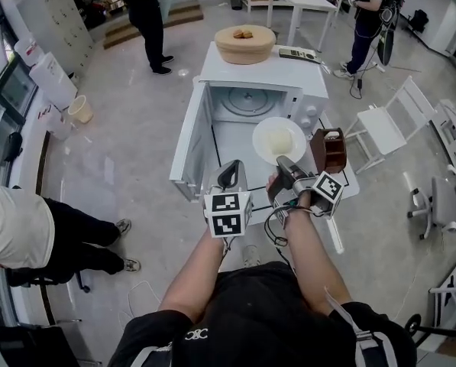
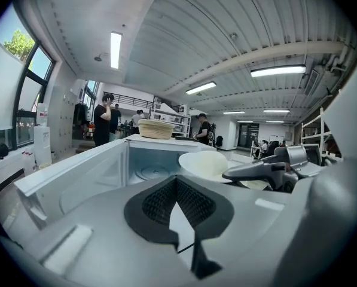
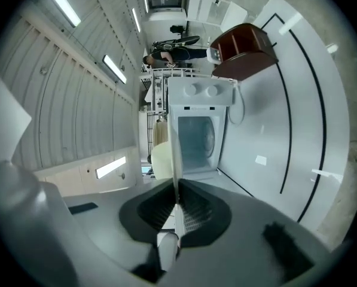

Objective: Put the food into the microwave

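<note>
The white microwave (image 1: 250,102) stands open on the white table, its door (image 1: 189,140) swung out to the left. My right gripper (image 1: 282,163) is shut on the near rim of a white plate (image 1: 279,140) with pale food on it, held just in front of the open cavity. In the right gripper view the plate (image 3: 163,160) runs edge-on between the closed pads of that gripper (image 3: 176,199), with the microwave (image 3: 199,136) beyond. My left gripper (image 1: 229,173) hovers beside it over the door side, shut and holding nothing. Its own view shows the plate (image 2: 205,163) ahead of the empty gripper (image 2: 177,181).
A woven basket (image 1: 244,43) with bread sits on top of the microwave. A brown appliance (image 1: 328,150) stands on the table right of the plate. People stand at the back and at the left. A white folding chair (image 1: 384,125) is on the right.
</note>
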`<state>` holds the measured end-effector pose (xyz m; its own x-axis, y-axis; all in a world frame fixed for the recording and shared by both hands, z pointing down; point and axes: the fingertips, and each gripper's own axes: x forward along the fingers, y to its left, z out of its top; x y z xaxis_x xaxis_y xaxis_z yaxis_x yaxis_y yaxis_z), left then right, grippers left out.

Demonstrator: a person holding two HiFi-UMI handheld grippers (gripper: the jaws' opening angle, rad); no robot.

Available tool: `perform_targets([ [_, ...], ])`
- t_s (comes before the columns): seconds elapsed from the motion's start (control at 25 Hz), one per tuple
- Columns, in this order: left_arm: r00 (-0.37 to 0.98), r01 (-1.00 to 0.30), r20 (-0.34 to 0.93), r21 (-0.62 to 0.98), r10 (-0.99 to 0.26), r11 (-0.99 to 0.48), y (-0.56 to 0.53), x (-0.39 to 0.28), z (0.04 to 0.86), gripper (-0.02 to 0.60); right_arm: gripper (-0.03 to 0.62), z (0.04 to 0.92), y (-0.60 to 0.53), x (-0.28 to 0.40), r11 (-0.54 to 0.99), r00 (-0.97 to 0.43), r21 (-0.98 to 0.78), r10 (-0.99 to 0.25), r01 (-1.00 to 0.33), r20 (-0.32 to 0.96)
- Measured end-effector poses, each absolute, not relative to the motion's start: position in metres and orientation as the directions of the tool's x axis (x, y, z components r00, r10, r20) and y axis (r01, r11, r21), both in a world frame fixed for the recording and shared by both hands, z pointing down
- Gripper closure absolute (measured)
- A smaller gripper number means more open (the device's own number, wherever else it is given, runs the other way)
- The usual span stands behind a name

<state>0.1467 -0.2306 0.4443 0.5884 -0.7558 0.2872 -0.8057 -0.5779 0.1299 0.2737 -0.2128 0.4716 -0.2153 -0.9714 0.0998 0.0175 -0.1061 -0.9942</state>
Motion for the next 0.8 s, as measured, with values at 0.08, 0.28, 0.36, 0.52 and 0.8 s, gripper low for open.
perform_targets([
  [0.08,0.573,-0.817,0.294,0.133,-0.765,-0.561,-0.243,0.151,0.449,0.574,0.574,0.477,-0.231,0.281,-0.111,-0.233,-0.994,-0.967,0.019,0.103],
  [0.28,0.534,-0.844,0.318,0.135,-0.784,-0.52,-0.268,0.159,0.459,0.574,0.574,0.496,-0.274,0.296,-0.141,-0.275,-0.99,-0.953,0.023,0.129],
  [0.36,0.521,-0.851,0.323,0.132,-0.79,-0.508,-0.276,0.16,0.46,0.574,0.574,0.505,-0.293,0.3,-0.14,-0.29,-0.99,-0.949,0.032,0.124],
  [0.52,0.505,-0.861,0.346,0.13,-0.791,-0.492,-0.287,0.159,0.466,0.574,0.574,0.515,-0.324,0.294,-0.155,-0.319,-0.987,-0.938,0.033,0.136],
  [0.8,0.5,-0.863,0.374,0.143,-0.781,-0.484,-0.302,0.15,0.48,0.574,0.574,0.539,-0.381,0.296,-0.175,-0.311,-0.984,-0.937,0.023,0.159],
])
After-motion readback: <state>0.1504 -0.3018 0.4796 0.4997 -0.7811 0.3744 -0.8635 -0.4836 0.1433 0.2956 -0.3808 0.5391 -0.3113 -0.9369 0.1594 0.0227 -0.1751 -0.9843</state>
